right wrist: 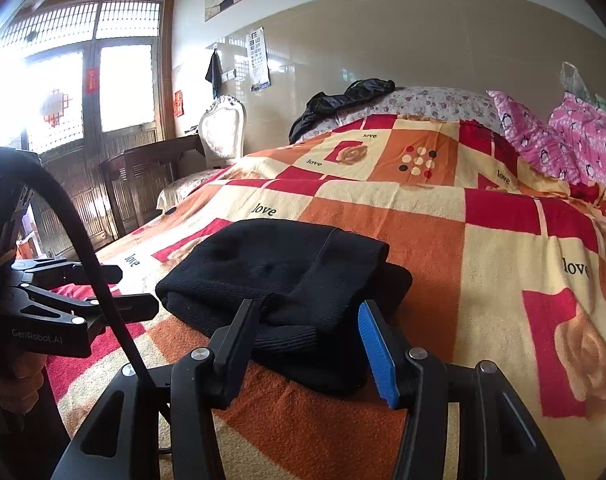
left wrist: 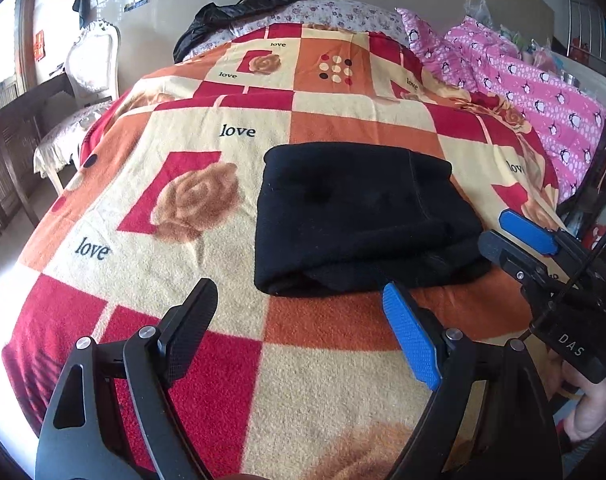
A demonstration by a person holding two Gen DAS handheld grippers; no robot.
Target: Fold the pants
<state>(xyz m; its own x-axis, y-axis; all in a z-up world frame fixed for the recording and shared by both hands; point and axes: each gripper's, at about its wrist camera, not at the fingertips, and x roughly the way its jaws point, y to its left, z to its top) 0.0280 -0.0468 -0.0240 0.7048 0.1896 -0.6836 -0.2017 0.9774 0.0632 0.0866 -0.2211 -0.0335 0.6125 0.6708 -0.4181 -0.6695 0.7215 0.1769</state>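
Note:
The black pants (left wrist: pixel 359 216) lie folded into a compact rectangle on the patterned blanket (left wrist: pixel 183 184); they also show in the right wrist view (right wrist: pixel 287 276). My left gripper (left wrist: pixel 299 308) is open and empty, just short of the pants' near edge. My right gripper (right wrist: pixel 309 320) is open and empty, its fingertips at the near edge of the folded pants. It also shows at the right of the left wrist view (left wrist: pixel 511 236), beside the pants. The left gripper shows at the left of the right wrist view (right wrist: pixel 135 288).
A pink penguin-print quilt (left wrist: pixel 543 96) lies along the bed's right side. A black jacket (left wrist: pixel 239 12) lies at the head of the bed. A white chair (right wrist: pixel 223 132) and a dark wooden desk (right wrist: pixel 143 176) stand left of the bed.

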